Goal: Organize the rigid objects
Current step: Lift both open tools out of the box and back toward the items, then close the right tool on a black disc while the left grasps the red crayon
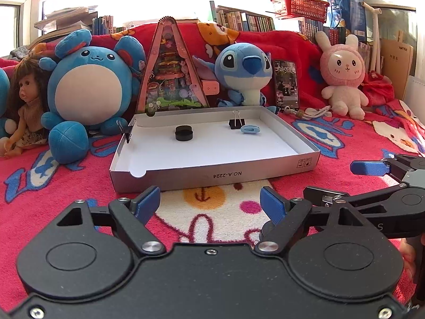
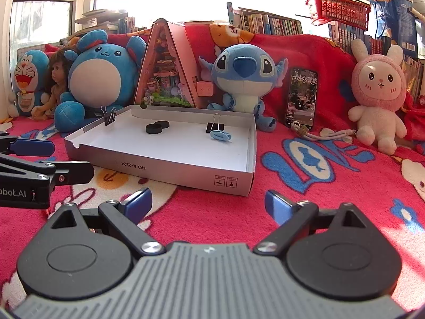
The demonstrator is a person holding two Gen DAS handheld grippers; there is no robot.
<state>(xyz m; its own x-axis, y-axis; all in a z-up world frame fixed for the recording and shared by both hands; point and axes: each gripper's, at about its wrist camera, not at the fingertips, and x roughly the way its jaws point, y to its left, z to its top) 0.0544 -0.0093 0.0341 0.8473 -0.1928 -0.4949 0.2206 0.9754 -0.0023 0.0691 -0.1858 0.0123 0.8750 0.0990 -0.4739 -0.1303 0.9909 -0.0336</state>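
Cardboard box lid (image 1: 212, 170) is holding black discs (image 2: 157, 127), binder clips (image 1: 237, 122) and a blue clip (image 2: 221, 135), while I'm hovering left gripper (image 1: 209, 203) and right gripper (image 2: 208, 204), jaws wide, gripping nothing.

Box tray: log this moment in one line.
left gripper open | right gripper open | box holds discs, clips

home setting, likely child's room or bedroom: red cartoon-print fleece blanket (image 2: 332, 186) as surface, plush toys (image 1: 90, 85) and doll (image 1: 24, 98) lined along back, rows of books (image 2: 268, 22) under bright window (image 2: 39, 24), red plastic basket (image 2: 338, 10) on top.
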